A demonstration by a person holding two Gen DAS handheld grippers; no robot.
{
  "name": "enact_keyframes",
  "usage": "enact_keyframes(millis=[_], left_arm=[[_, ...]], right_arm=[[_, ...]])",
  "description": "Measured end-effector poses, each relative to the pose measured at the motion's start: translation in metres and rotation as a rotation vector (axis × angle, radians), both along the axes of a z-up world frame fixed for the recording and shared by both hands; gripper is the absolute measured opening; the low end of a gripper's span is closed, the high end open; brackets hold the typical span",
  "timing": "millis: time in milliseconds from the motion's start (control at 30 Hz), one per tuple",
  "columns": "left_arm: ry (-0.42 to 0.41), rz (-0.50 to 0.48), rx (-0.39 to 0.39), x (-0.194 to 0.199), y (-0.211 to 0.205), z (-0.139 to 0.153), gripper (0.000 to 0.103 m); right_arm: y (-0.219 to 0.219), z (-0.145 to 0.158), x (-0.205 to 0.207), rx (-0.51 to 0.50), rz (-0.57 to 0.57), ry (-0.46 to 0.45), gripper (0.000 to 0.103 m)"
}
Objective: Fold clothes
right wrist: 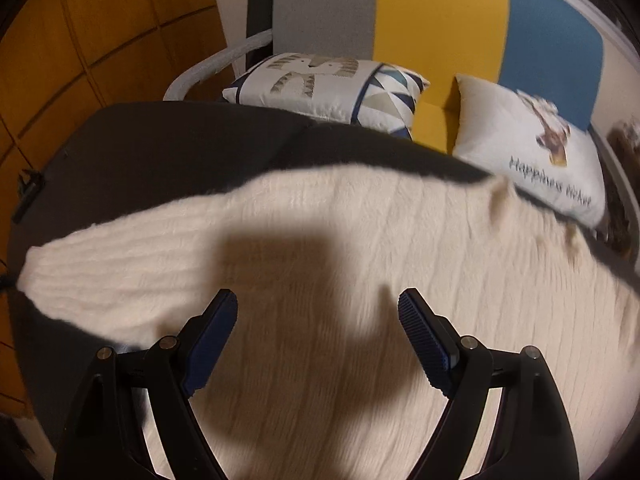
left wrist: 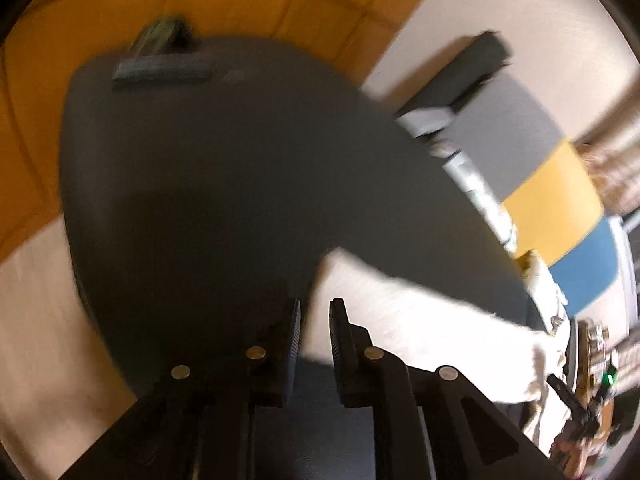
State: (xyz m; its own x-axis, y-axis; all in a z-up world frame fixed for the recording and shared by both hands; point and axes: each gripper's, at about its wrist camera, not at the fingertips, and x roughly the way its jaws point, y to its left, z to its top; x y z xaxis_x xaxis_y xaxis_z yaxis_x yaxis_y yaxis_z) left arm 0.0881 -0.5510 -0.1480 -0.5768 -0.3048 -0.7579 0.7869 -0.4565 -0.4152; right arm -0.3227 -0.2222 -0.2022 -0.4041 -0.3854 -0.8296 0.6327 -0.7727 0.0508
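A cream ribbed knit garment (right wrist: pixel 360 216) lies spread flat on a dark grey table (right wrist: pixel 160 140). My right gripper (right wrist: pixel 318 300) hovers over its middle, open wide, with nothing between the blue pads and its shadow on the knit. In the left wrist view only one end of the garment (left wrist: pixel 420 320) shows, running to the table's right edge. My left gripper (left wrist: pixel 315 306) is above that end's tip. Its jaws stand a narrow gap apart, and cloth and table show through the gap, so the pads press on nothing. The left view is motion-blurred.
A folded grey stack (left wrist: pixel 162 68) with a green item (left wrist: pixel 160 34) behind it sits at the table's far end. Behind the table a grey, yellow and blue sofa (right wrist: pixel 436 20) holds a patterned pillow (right wrist: pixel 328 88) and a white lettered pillow (right wrist: pixel 532 152). Orange floor tiles (right wrist: pixel 100 20) lie on the left.
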Motion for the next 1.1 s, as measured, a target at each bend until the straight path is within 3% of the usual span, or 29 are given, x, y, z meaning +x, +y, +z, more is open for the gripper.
enact_keyframes(millis=[67,167,233,300,433,600,767,933,1033,1100], left_arm=[[0.02,-0.085,-0.05,-0.023,0.006,0.008,0.016],[-0.029,-0.171,-0.059,-0.045,0.015,-0.003,0.016],[-0.106,-0.154,-0.021,-0.051,0.017,-0.024,0.016],[-0.107,-0.113,0.021,-0.045,0.017,-0.044,0.014],[-0.069,-0.058,-0.04,-0.027,0.031,-0.048,0.011],[-0.116,-0.036,-0.137,-0.045,0.031,-0.053,0.009],[-0.144,-0.051,-0.105,-0.046,0.003,-0.046,0.009],[-0.149,-0.075,-0.072,-0.059,-0.014,-0.045,0.009],[-0.157,-0.068,-0.076,-0.062,-0.013,-0.045,0.009],[-0.167,-0.061,-0.078,-0.064,-0.013,-0.044,0.009]], right_arm=[[-0.009,-0.001,-0.009,0.004,0.015,0.012,0.085],[-0.028,-0.005,-0.025,-0.034,0.075,0.007,0.085],[-0.04,-0.011,-0.033,-0.049,0.106,-0.009,0.085],[-0.052,-0.024,-0.041,-0.027,0.117,-0.023,0.087],[-0.076,-0.037,-0.042,0.051,0.103,0.05,0.103],[-0.087,-0.038,-0.048,0.093,0.041,0.081,0.103],[-0.086,-0.029,-0.06,0.081,0.051,0.044,0.103],[-0.046,0.007,-0.022,-0.013,0.106,0.011,0.103],[-0.022,0.003,0.013,0.055,0.117,0.022,0.103],[-0.021,-0.017,0.021,0.115,0.116,-0.01,0.103]])
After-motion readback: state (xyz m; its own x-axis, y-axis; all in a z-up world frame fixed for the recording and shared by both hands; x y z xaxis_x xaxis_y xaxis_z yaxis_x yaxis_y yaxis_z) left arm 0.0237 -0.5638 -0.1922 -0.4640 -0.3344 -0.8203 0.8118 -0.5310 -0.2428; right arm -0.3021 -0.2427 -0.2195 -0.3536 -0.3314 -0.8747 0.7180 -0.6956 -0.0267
